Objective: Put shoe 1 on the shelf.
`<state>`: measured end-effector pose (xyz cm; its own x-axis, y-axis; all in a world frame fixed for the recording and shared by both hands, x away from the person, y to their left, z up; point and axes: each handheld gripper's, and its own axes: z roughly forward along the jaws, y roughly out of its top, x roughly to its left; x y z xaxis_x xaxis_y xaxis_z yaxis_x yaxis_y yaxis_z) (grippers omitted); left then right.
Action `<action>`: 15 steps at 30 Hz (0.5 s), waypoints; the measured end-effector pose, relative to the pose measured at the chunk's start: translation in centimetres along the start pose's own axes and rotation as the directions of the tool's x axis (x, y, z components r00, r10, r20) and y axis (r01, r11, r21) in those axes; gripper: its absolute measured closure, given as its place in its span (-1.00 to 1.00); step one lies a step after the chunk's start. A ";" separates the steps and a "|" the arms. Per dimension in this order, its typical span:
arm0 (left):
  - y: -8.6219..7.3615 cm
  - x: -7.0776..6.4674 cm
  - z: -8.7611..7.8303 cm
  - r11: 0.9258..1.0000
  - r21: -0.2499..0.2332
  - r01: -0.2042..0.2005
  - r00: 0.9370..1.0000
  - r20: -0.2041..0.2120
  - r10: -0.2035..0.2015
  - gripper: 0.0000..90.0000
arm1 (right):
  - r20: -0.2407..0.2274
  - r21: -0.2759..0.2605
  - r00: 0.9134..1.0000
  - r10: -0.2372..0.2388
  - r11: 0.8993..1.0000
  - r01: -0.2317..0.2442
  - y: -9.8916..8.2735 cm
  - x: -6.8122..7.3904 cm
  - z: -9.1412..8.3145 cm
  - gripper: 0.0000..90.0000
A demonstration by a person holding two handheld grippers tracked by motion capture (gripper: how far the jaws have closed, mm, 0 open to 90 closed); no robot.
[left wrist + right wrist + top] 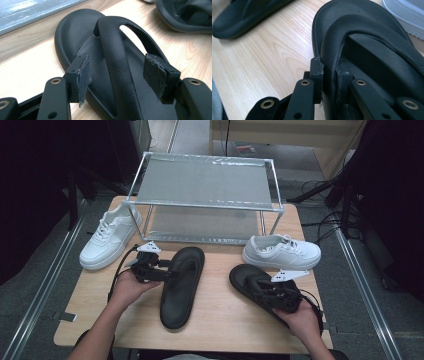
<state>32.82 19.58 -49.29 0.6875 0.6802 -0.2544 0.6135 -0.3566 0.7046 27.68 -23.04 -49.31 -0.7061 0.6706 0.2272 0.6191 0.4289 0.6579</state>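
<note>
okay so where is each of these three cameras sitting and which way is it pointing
High view: above the person's side, facing forward and down on the table; both forearms, left gripper, right gripper.
Left gripper view: rides the left gripper; open jaws straddle the left sandal strap.
Right gripper view: rides the right gripper, shut on the right sandal strap.
Shared: both gripper views show both sandals.

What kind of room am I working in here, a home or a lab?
Most likely a lab or recording workspace, not a home: a small wooden table on grey carpet, cables trailing across the floor, dark stands around it, and a bare metal-framed shoe rack staged with shoes.
</note>
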 end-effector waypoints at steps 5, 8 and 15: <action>0.0 0.0 0.0 1.000 0.004 -0.003 1.000 0.001 0.003 -0.14 | -0.018 -0.016 1.000 -0.002 1.000 0.001 1.0 0.8 0.3 0.79; 0.0 -0.1 0.0 1.000 0.003 -0.002 1.000 0.004 0.002 -0.14 | -0.022 -0.019 1.000 0.000 1.000 0.000 1.6 1.3 0.8 0.79; 0.0 0.0 -0.2 1.000 -0.001 -0.003 1.000 0.009 0.003 -0.10 | -0.042 -0.007 0.999 -0.007 1.000 0.007 3.4 2.0 2.7 0.79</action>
<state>32.73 19.64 -49.18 0.6926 0.6736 -0.2581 0.6111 -0.3577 0.7061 29.37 -18.60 -48.57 -0.7240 0.6420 0.2523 0.6119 0.4290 0.6644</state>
